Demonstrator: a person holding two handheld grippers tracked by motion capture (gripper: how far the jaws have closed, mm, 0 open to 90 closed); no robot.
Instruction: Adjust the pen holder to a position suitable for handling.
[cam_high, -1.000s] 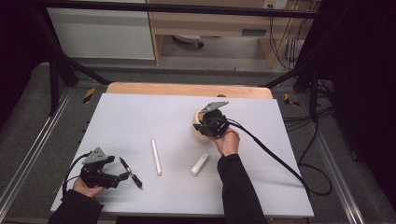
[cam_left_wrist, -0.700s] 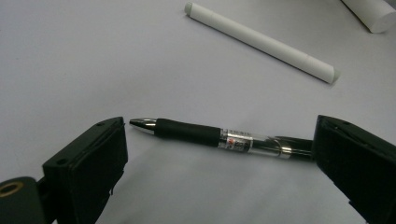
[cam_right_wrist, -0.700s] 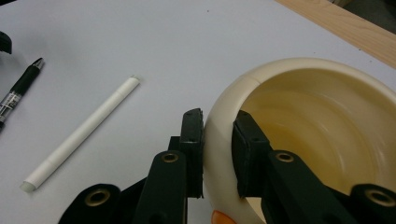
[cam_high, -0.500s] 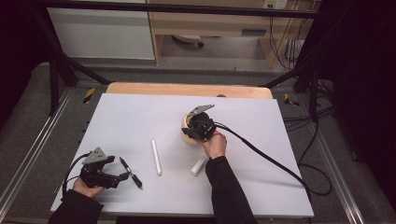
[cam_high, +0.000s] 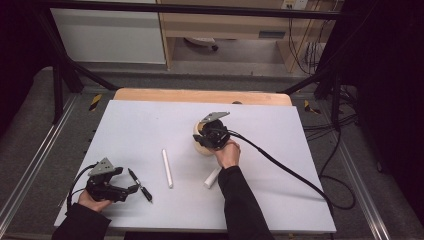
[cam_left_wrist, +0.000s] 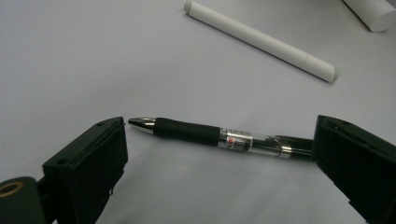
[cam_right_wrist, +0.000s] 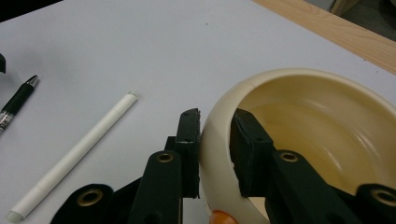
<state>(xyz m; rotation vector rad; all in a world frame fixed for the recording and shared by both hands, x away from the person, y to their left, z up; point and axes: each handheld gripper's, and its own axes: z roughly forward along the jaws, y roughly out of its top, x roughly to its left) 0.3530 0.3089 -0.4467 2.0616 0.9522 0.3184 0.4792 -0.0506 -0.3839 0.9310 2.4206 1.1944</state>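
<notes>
The cream-coloured, round plastic bowl (cam_high: 202, 143) sits near the middle of the pale grey table top (cam_high: 150, 125), a little toward its far side, and the right gripper (cam_right_wrist: 215, 135) is pinching its rim: in the right gripper view one black jaw presses on the outer wall and the other sits inside the hollow, with the wall clamped between them. Something small and orange shows at the bottom edge beneath the bowl; what it is cannot be told. Just nearer than the bowl lies a short white cylinder (cam_high: 212, 177), and to the left of it a long, slim white stick (cam_high: 167, 168), both flat on the table and apart from the bowl. Further left and nearer, the black-gripped pen with a clear barrel (cam_left_wrist: 219, 136) lies between the widely spread jaws of the left gripper (cam_high: 131, 189), which straddles it lengthwise, untouched at the tip. The step in hand looks like holding the bowl by its rim, perhaps to bring it toward the loose items. Next, the left gripper would likely need to turn across the pen's barrel and close on it, since end-to-end it cannot catch it.
</notes>
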